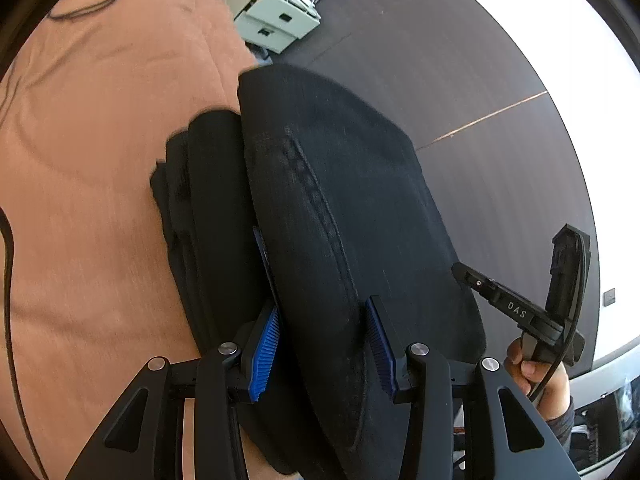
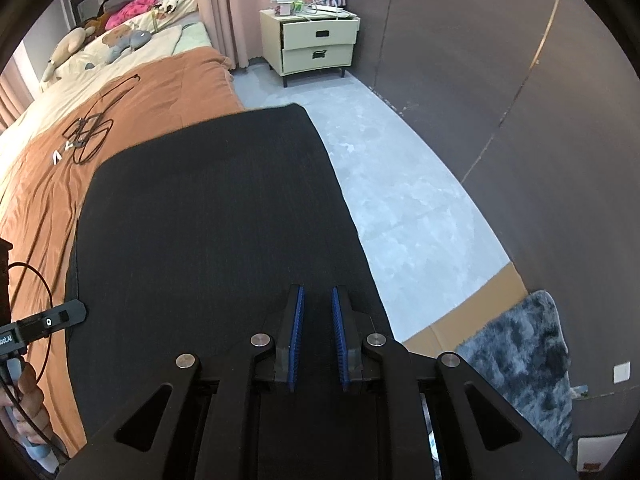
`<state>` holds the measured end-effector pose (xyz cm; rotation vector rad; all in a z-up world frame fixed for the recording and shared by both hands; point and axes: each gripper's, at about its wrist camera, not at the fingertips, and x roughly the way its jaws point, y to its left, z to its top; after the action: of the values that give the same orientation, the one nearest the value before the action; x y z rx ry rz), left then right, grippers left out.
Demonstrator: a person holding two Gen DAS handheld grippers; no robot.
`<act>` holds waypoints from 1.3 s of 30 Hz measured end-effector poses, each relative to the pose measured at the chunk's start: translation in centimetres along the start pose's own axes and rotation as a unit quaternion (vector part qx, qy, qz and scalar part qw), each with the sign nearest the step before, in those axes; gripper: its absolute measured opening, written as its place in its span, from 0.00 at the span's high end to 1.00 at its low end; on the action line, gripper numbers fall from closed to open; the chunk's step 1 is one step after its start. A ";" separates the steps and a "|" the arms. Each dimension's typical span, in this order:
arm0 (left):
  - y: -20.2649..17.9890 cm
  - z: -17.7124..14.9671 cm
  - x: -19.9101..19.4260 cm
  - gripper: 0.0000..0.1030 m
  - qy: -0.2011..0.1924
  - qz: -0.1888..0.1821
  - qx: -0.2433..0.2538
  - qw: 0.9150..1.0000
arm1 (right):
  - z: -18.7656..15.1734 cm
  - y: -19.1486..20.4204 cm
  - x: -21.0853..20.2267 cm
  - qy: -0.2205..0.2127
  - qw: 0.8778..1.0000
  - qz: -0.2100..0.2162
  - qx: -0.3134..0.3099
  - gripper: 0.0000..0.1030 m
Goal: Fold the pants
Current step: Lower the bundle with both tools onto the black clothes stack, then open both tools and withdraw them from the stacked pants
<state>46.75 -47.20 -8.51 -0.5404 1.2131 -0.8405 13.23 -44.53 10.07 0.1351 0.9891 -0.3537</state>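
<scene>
Spreading across the left of both views, the bed (image 2: 132,92) wears an orange-brown cover, and beside it runs a pale grey floor (image 2: 400,200) edged by a dark wall (image 2: 520,80). On the bed's near edge are the black pants (image 2: 208,216), folded into a broad flat panel that partly overhangs the edge toward the floor. From the left wrist camera the pants (image 1: 332,216) show as a thick bundle with a stitched seam running down it and further folded layers stacked to its left against the cover.

A cream nightstand (image 2: 316,46) with two drawers stands on the floor by the head of the bed, with clutter on top. A shaggy grey rug (image 2: 520,360) lies at the lower right, next to a strip of cardboard. Soft toys sit at the far head of the bed, and a thin black cable (image 2: 92,132) loops on the cover.

The left hand-held gripper (image 1: 326,344) pinches the thick bundle of pants between its blue pads, held apart by the cloth. The right hand-held gripper (image 2: 318,340) has its pads drawn close with black pants fabric running between them, pinched. Its handle, gripped by a hand (image 1: 536,372), appears at the right of the left view.
</scene>
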 end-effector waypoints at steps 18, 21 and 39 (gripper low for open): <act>-2.8 1.7 2.0 0.61 0.014 0.002 0.030 0.999 | -2.6 -2.7 3.0 -0.011 0.997 0.025 0.077 0.88; -2.8 1.0 2.2 0.60 0.018 0.015 0.039 0.999 | -3.0 -2.9 2.5 -0.009 0.997 0.024 0.068 0.88; -2.8 1.8 -3.0 0.38 -0.011 0.041 0.043 0.998 | -5.5 -0.4 -5.4 -0.024 0.998 0.006 0.050 0.74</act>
<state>47.34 -46.55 -4.11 -0.4260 1.1652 -0.8119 5.99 -42.19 11.61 0.2217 0.9226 -0.3946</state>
